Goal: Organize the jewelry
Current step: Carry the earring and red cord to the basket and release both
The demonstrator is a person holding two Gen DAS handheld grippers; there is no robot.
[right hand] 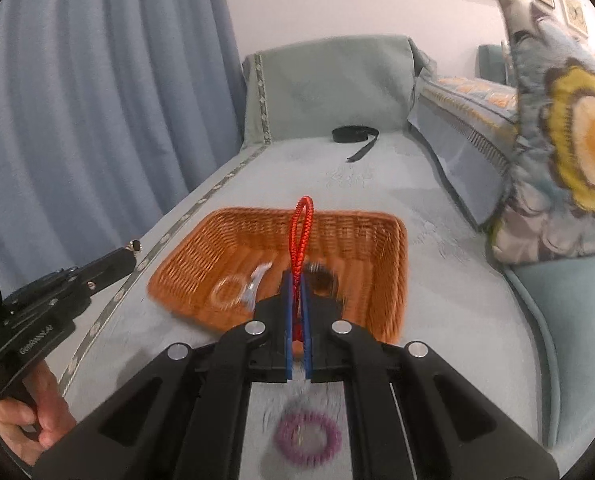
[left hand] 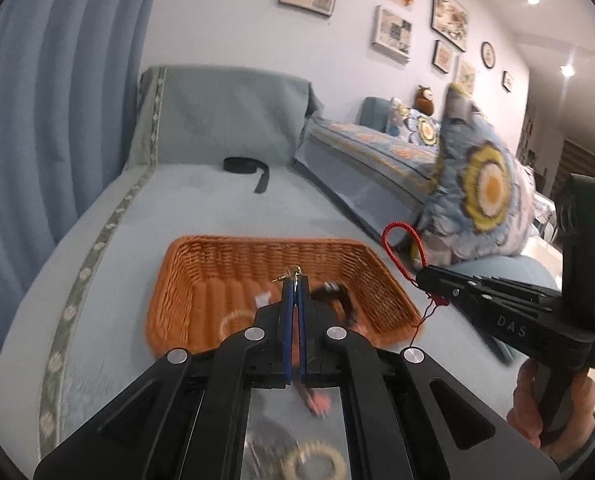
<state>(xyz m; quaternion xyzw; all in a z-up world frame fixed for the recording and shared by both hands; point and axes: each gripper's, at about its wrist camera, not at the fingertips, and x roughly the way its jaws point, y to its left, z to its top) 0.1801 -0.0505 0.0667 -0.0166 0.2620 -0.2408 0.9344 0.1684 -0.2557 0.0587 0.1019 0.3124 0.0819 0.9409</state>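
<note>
1. Orange wicker basket (left hand: 201,276) sits on the pale blue sofa seat (left hand: 145,216), and both pairs of tongs hang near it, each with a piece of jewelry.
2. Left tongs (left hand: 295,284) are squeezed together on a small gold earring (left hand: 291,274); its hook sticks out past the tips, over the basket.
3. Right tongs (right hand: 296,280) are clamped on a red cord loop (right hand: 302,224), which stands up above the tips. Its thin tail hangs down at the basket's right rim.
4. I think the step is carrying pieces to the basket and dropping them in. A clear ring (right hand: 233,290), a small white piece and something dark already lie inside; they are too blurry to name.
5. Next, each pair of tongs should get over the middle of the basket, go low, then open. The earring is tiny and could bounce, so low is better.
6. A purple coil hair tie (right hand: 308,438) and a yellow one (left hand: 317,462) lie on the seat close by, outside the basket. Those look like the next to pick.
7. Room is fine in front. A flowery cushion (right hand: 565,152) stands near on the right, and the seat edge and blue curtain (right hand: 97,92) are on the left. A black strap (left hand: 245,168) lies far back, out of the way.
</note>
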